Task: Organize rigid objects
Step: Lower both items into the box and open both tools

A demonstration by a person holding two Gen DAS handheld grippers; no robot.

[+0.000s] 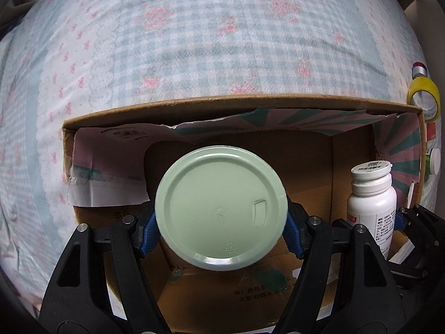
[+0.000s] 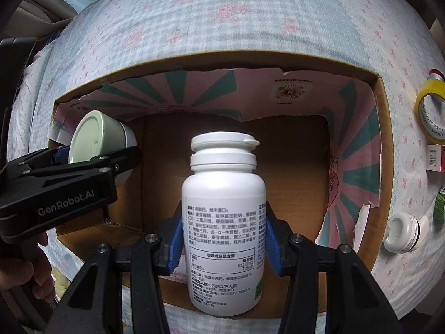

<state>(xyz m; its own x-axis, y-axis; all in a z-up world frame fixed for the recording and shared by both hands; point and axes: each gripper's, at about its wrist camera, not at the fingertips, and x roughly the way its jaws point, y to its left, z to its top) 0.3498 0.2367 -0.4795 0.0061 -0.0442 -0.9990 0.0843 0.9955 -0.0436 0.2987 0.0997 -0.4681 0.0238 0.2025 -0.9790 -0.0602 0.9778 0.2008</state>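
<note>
gently lower your right tool (image 2: 222, 240), clamped on the white plastic pill bottle (image 2: 224, 222), upright into the brown cardboard box (image 2: 381, 144); your left tool (image 1: 221, 229) grips the pale green round-bottomed jar (image 1: 221, 208).

Left hand-held gripper (image 1: 221, 229): black plastic arms, ribbed blue finger pads (image 1: 148, 231), round silver screws; white "GenRobot.AI" lettering on its side.
Right hand-held gripper (image 2: 224, 246): same black arms, blue pads (image 2: 174, 246), silver screws.
Skin: bare fingers (image 2: 39, 275) at left edge.
</note>
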